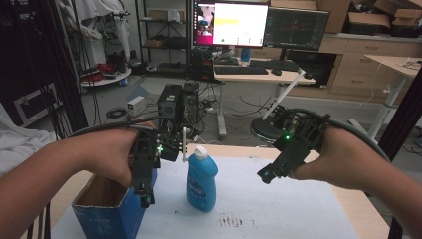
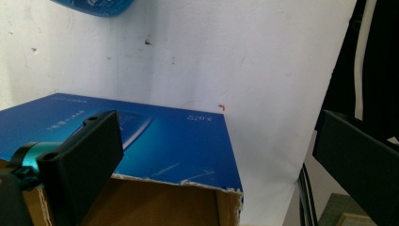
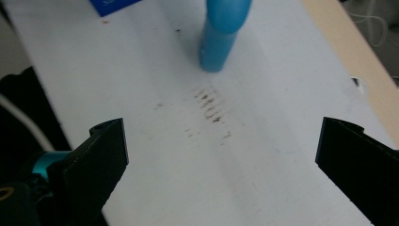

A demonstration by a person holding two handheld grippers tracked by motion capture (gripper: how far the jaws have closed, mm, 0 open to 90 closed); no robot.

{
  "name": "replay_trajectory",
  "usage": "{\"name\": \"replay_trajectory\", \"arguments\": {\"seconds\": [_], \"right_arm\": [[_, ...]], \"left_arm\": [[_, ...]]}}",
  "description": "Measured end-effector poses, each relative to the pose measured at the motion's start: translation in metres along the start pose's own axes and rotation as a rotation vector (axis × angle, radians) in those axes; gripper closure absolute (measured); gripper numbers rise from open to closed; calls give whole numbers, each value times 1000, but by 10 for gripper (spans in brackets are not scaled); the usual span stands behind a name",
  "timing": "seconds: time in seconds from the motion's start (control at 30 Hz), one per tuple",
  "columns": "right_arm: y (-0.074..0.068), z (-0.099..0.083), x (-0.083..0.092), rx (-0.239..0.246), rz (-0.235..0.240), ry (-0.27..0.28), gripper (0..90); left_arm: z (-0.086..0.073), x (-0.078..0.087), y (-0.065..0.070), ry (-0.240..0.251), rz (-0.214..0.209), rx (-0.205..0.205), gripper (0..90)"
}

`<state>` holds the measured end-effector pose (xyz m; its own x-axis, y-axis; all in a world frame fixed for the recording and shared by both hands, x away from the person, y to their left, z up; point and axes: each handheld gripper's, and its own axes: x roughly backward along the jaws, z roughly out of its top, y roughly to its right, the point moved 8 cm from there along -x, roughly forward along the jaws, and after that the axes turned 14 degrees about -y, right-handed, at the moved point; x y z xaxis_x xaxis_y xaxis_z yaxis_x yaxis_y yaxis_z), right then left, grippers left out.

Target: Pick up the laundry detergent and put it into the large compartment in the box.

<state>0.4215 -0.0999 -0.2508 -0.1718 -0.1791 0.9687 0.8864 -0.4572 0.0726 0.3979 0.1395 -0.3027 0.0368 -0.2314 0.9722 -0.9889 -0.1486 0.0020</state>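
A blue bottle (image 1: pixel 201 183) with a white cap stands upright on the white mat (image 1: pixel 283 199) at the middle of the table. To its left is an open blue cardboard box (image 1: pixel 107 213). My left gripper (image 1: pixel 146 198) points down over the box's right wall. In the left gripper view it (image 2: pixel 221 155) is open, with the box's blue side (image 2: pixel 174 141) below it and the bottle's base (image 2: pixel 101 5) farther off. My right gripper (image 1: pixel 266 174) hovers to the right of the bottle. It (image 3: pixel 221 155) is open and empty above the mat, with the bottle (image 3: pixel 221 33) ahead.
Brown smudges (image 3: pixel 209 106) mark the mat in front of the bottle. The wooden table edge (image 1: pixel 361 206) runs along the right. Beyond the table are a desk with monitors (image 1: pixel 259 25), computer towers (image 1: pixel 176 104) on the floor and a stool (image 1: pixel 263 130).
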Motion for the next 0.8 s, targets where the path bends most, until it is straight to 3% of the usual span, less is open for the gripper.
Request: {"name": "replay_trajectory", "arguments": {"seconds": [0.17,0.2,0.43,0.6,0.8], "right_arm": [[2,8,-15,-38,30,61,18],[1,14,-26,-51,41,92,18],[-2,28,-49,-68,70,142,18],[-3,38,-65,-74,38,159,18],[-5,50,-82,-82,48,184,18]], "left_arm": [[2,-3,6,-9,-6,-9,21],[2,-4,8,-12,-6,-14,21],[1,-4,15,-9,-7,-11,21],[0,-7,21,-14,-13,-13,21],[1,-9,31,-17,-20,-30,21]]}}
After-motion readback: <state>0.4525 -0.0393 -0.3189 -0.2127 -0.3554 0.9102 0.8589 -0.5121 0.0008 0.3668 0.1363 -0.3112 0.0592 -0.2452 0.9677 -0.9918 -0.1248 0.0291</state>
